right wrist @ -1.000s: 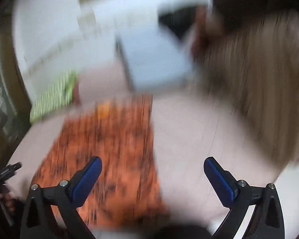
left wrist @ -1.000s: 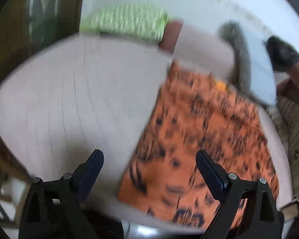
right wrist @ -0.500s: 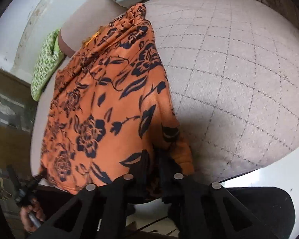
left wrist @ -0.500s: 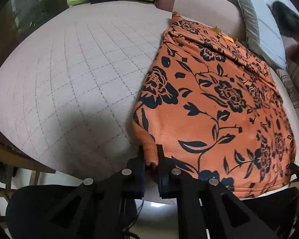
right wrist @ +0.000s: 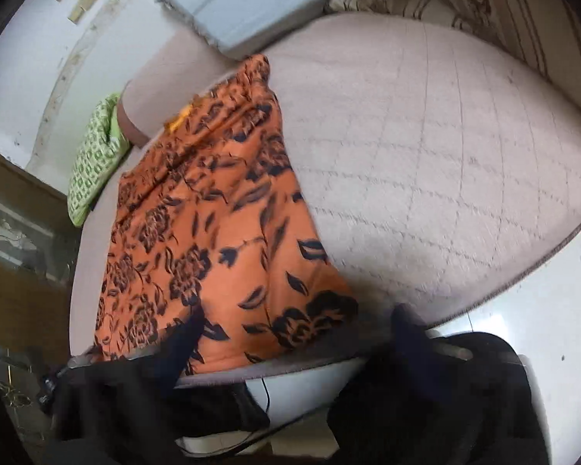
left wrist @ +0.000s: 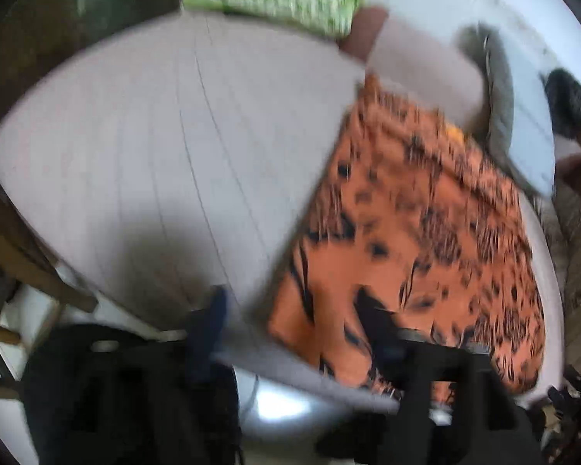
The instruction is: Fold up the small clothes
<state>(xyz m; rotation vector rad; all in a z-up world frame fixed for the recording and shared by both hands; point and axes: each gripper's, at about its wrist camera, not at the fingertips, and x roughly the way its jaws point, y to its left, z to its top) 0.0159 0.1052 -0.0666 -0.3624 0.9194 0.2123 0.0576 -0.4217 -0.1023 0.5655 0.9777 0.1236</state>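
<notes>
lying flat on the pinkish quilted cushion (right wrist: 426, 162), the orange garment (right wrist: 213, 240) is spread lengthwise from the near edge back toward the cushion's far end. fabric looks soft, bright orange w/ black flowers, leaves & thin stems printed all over; a small yellow-orange tag or label shows at its far end, by gathered folds there. near hem runs along the cushion's front edge, one near corner a bit rumpled in the right wrist view. left wrist view is badly motion-blurred, so the print on the garment (left wrist: 418, 240) smears into streaks, but the cloth sits on the right part of the cushion (left wrist: 166, 147) w/ a wide bare stretch to its left. left gripper (left wrist: 294, 325) has its jaws spread wide, one dark blue finger over bare cushion just off the cloth's near-left corner, the other over the orange fabric; nothing pinched btwn them. right gripper (right wrist: 294, 333) jaws also well apart, one finger over the near hem, the other at the cushion edge beside the near-right corner; cloth not clamped. past the garment: a green patterned pillow (right wrist: 93, 162) at the far left side, a pale blue-grey cushion (right wrist: 251, 0) leaning at the back, striped beige fabric off to the right. white floor shows below the cushion edge.
</notes>
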